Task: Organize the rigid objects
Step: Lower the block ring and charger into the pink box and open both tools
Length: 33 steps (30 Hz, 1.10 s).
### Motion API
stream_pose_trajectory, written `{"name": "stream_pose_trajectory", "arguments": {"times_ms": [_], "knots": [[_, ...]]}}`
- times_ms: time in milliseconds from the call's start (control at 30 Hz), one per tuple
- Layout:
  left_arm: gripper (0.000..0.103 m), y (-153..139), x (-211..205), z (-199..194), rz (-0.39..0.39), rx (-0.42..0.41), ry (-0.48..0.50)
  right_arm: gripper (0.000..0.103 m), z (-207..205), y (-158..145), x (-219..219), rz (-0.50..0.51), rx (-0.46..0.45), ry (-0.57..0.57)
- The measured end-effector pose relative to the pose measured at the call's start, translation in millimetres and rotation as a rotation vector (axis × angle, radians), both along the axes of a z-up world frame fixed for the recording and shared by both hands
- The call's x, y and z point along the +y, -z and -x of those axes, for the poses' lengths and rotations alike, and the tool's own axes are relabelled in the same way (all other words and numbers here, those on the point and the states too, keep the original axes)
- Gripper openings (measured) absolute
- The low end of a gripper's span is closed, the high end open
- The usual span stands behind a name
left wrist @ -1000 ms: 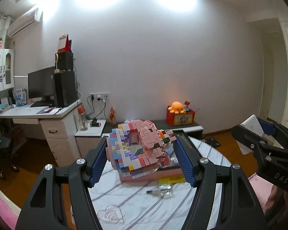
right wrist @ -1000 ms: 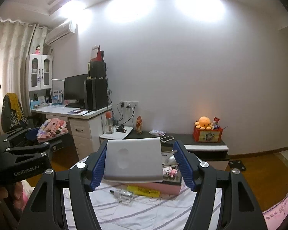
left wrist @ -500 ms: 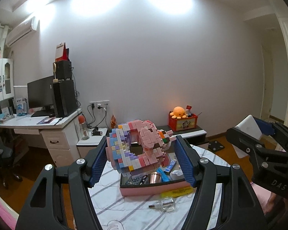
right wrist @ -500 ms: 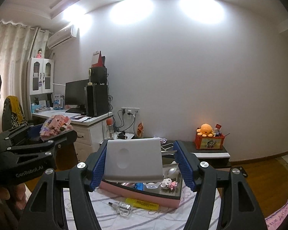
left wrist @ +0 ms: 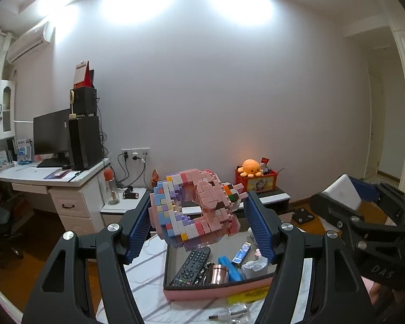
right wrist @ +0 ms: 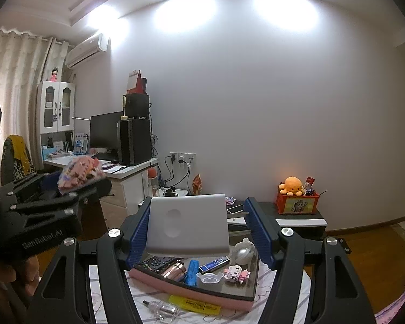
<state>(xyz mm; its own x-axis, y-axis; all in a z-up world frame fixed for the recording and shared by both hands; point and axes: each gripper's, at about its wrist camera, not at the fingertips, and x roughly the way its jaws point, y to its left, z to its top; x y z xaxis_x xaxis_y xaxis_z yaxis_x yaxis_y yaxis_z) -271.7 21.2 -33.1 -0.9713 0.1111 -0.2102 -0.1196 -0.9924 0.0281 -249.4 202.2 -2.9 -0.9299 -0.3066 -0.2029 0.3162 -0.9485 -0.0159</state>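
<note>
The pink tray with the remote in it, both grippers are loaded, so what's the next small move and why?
Probably lower the left gripper so the block model comes down toward the pink tray. Its jaws hold the model in the air above the tray's near end, over the remote. The right gripper holds a white box, so one hand should set down first.

Pink tray (left wrist: 216,294) crowded: remote (left wrist: 191,266), copper cup (left wrist: 218,272) fill left; glass vial (right wrist: 162,309) lies before it.

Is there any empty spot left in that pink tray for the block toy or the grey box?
The pink tray is crowded: remote, copper cup, blue case, small figures. Barest patch: its dark floor behind the white figure. The striped cloth left of the tray is free.
</note>
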Motion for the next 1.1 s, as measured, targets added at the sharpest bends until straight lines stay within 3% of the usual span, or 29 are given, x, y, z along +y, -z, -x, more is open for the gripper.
{"name": "stream_pose_trajectory", "arguments": {"times_ms": [667,833,1100], "knots": [[0.068,40.5,14.4,88.0,0.038,-0.102,0.014,0.068,88.3,37.6,-4.0,-0.002,-0.090,-0.015],[0.068,64.7,19.8,115.4,0.056,-0.176,0.020,0.068,110.4,52.7,-4.5,-0.010,-0.137,-0.016],[0.068,118.5,25.1,157.0,0.083,-0.325,0.013,0.068,161.2,105.7,-7.6,-0.043,-0.310,-0.002]]}}
